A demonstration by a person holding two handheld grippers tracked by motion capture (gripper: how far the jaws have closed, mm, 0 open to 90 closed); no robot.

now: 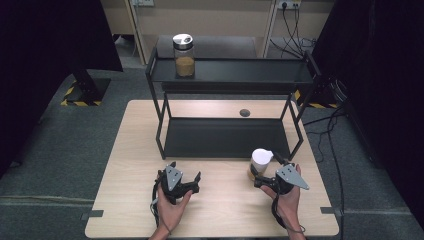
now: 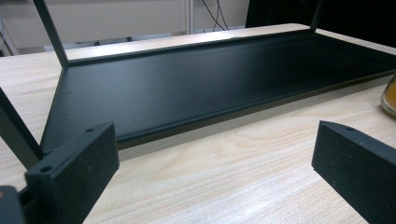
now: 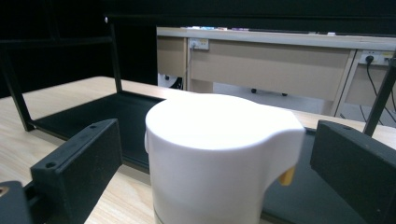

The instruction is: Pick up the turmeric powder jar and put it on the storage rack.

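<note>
A jar with a white lid [image 1: 260,161] stands on the wooden table [image 1: 130,165] in front of the black rack's lower shelf [image 1: 225,137]. My right gripper [image 1: 264,172] is open around it; the white lid [image 3: 219,140] sits between the two black jaws, which do not touch it. My left gripper [image 1: 186,172] rests open near the table's front, its jaws wide apart over bare wood [image 2: 224,186] and facing the lower shelf [image 2: 196,88]. A second jar [image 1: 184,55] with brown contents and a silver lid stands on the rack's top shelf [image 1: 240,70] at the left.
The black two-tier rack takes up the table's far half, with thin uprights [image 1: 157,107] at its corners. A small dark round cap [image 1: 244,113] lies behind it. The edge of the white-lidded jar [image 2: 388,95] shows at the right of the left gripper view.
</note>
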